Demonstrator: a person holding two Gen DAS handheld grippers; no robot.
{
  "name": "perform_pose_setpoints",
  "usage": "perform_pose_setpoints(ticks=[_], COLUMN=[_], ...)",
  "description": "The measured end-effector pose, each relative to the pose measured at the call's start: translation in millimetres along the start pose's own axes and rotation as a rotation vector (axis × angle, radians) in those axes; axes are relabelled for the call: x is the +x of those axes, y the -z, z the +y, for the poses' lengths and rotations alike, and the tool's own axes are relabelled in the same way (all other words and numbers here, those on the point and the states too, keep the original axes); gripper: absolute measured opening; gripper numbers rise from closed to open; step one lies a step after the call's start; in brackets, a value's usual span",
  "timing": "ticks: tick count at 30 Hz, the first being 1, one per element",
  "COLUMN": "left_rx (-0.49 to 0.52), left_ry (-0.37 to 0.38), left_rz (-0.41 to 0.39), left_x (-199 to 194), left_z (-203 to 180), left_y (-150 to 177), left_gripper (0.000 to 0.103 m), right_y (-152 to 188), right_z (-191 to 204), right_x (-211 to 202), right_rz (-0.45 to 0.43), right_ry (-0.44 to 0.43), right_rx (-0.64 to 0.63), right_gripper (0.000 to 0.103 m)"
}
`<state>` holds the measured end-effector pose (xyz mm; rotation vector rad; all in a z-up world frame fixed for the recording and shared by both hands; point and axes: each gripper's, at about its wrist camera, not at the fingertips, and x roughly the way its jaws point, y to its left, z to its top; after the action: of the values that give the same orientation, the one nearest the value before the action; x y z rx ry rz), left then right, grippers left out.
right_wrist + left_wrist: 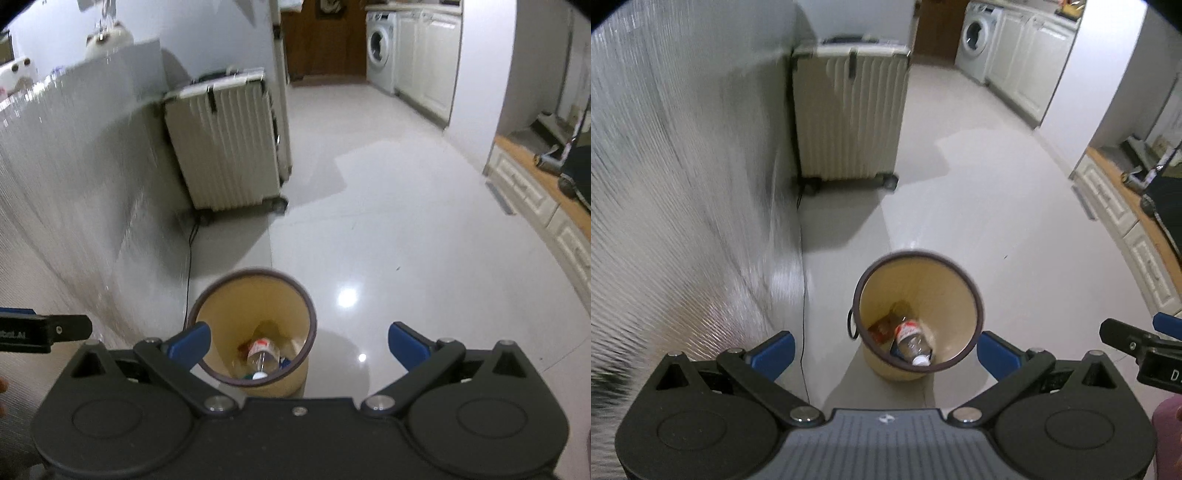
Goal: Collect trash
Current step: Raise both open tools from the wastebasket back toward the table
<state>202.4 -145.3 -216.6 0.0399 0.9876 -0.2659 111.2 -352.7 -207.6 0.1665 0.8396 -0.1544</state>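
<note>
Glossy floor (388, 229), bin (886, 371), suitcase (849, 122)

A bottle (911, 341) lies in the bin (945, 291), suitcase (849, 122) behind.

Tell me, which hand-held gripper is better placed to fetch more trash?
Neither clearly. The left hand-held gripper and the right hand-held gripper are both open and empty above the bin, where a bottle already lies. No loose trash shows on the floor.

One bin (960, 291) (one bottle (911, 341) inside), one suitcase (849, 114), one washing machine (977, 35).
</note>
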Motion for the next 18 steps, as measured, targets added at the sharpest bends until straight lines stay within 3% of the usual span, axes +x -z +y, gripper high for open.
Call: perform_pose_setpoints(ticks=[18], left_rx=[0.018], left_ry=[0.058], left_rz=[-0.307], left_x=[-166], left_z=[-15], left_y=[-35], left_gripper=[0.103], right_y=[-59], right_z=[10], right_x=[-159], right_rz=[-0.304], right_ry=[-0.009], right_rx=[-0.01], right_gripper=[0.103])
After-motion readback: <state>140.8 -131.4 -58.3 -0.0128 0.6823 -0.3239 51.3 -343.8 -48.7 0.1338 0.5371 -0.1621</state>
